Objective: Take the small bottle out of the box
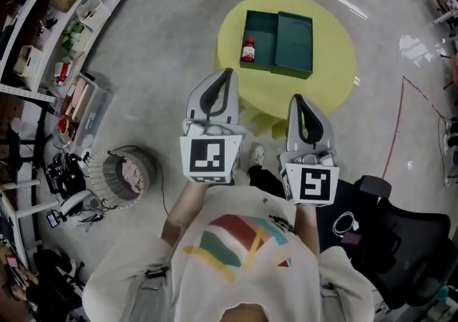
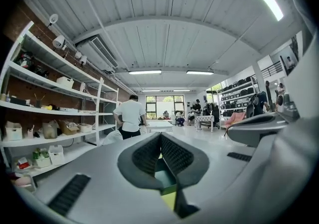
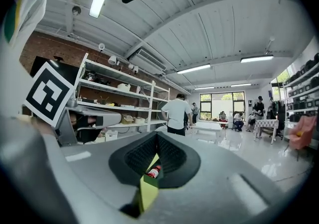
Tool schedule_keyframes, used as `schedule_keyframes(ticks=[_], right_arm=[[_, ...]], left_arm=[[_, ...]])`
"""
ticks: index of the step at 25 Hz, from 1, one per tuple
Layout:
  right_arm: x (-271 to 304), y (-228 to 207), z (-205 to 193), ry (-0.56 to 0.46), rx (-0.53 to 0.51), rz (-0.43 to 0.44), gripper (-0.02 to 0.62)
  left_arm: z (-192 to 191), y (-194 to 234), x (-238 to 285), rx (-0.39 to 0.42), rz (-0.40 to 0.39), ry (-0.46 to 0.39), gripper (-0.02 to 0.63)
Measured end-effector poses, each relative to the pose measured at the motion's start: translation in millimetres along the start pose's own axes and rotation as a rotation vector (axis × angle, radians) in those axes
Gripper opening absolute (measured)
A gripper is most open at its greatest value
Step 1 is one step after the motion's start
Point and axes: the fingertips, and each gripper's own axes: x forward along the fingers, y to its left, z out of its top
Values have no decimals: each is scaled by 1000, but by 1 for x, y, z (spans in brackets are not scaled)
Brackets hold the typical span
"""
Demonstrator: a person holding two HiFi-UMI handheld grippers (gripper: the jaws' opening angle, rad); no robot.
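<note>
A small red bottle (image 1: 247, 49) with a white cap stands in the left half of an open dark green box (image 1: 293, 45) on a round yellow table (image 1: 336, 49). Both grippers hang in the air short of the table, held close to my chest. My left gripper (image 1: 228, 70) is shut and empty, its tip pointing toward the box's near left corner. My right gripper (image 1: 295, 97) is also shut and empty, lower and to the right. Through the right gripper's (image 3: 157, 135) jaw gap the bottle (image 3: 155, 171) shows; through the left gripper's (image 2: 160, 135) gap I see green box (image 2: 167, 178).
Shelving with boxes (image 1: 43, 49) lines the left wall. A round basket (image 1: 129, 170) sits on the floor at left, and a black chair (image 1: 408, 242) stands at lower right. A person in a white shirt (image 2: 130, 116) stands far off by the shelves.
</note>
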Motion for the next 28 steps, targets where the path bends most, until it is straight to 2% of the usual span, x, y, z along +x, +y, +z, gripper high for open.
schedule_keyframes(ticks=[6,10,18,23,28], right_arm=[[8,-42,-14,-4,19,1,3],[17,-60,-24,24,60,-7,3],[47,-66,-23,61,70,-5,3],[64,-60,-26,77,55,0,3],[72,-56,-35,111,69,-3,3]], left_arm=[[-4,-4,34,48,64,16,15],[-4,-6,46,38,83,33,15],[-21,2,80,2,60,94,15],[-25,4,92,22,30,92,15],[-55,6,109,36,11,191,18]])
